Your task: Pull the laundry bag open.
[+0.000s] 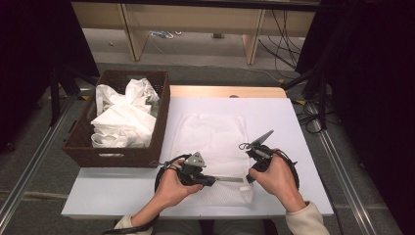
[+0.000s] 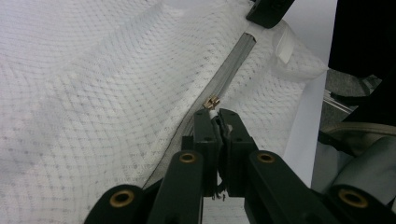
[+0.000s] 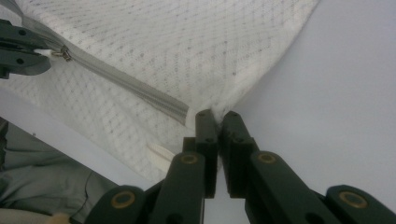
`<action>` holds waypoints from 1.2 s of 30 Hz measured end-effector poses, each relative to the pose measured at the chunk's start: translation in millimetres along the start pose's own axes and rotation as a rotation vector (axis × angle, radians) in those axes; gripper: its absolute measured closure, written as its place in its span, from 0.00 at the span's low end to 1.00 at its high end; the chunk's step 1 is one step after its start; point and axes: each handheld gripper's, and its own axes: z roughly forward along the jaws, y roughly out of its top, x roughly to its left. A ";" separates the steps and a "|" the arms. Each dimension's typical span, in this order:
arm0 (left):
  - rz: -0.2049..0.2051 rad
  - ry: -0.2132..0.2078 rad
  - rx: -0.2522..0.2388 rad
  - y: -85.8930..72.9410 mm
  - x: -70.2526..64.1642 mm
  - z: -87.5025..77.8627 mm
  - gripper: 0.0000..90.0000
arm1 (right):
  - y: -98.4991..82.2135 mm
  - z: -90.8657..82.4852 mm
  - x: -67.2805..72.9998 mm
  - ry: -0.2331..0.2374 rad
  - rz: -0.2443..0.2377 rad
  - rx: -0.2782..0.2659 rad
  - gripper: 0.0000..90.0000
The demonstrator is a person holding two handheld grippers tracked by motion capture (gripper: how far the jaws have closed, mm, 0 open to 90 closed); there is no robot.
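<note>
White mesh laundry bag [image 1: 215, 147]: lies flat on the white table [image 1: 293, 122], near the middle, just right of a brown wicker basket [image 1: 83, 152] holding crumpled white cloth [image 1: 125, 117].
Grey zipper [image 2: 229, 74]: runs along the bag's near edge.
Left gripper [image 2: 216, 112]: jaws pressed together, pinching the zipper pull [image 2: 212, 103].
Right gripper [image 3: 217, 114]: jaws pressed together, pinching the bag's near right corner at the zipper's end.

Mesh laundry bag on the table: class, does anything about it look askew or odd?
Nothing stands out. The mesh laundry bag lies flat on the table; the left hand-held gripper pinches its zipper pull, the right hand-held gripper its corner.
</note>
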 end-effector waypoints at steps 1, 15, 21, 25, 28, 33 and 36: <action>0.000 0.000 0.000 0.0 0.0 0.0 0.96 | 0.0 0.0 0.0 0.000 0.000 0.000 0.97; -0.016 0.028 0.029 -0.7 -2.4 1.2 0.96 | 0.4 -1.1 3.3 0.006 0.018 0.027 0.97; -0.014 0.036 0.053 -0.6 -1.2 0.8 0.96 | 0.9 -2.6 3.7 0.025 0.008 0.038 0.97; -0.039 0.042 0.063 -1.2 -1.3 0.9 0.96 | 1.6 -2.5 4.1 0.021 -0.003 0.027 0.97; -0.061 0.044 0.070 -1.5 -2.2 1.9 0.96 | 1.0 -1.8 5.0 0.025 -0.006 0.019 0.97; -0.078 0.047 0.073 -1.2 -2.4 1.0 0.96 | 1.2 -0.7 5.1 0.033 -0.010 0.011 0.97; -0.032 0.032 0.045 0.2 -3.8 0.9 0.96 | 1.3 -1.5 7.2 -0.012 0.008 0.010 0.97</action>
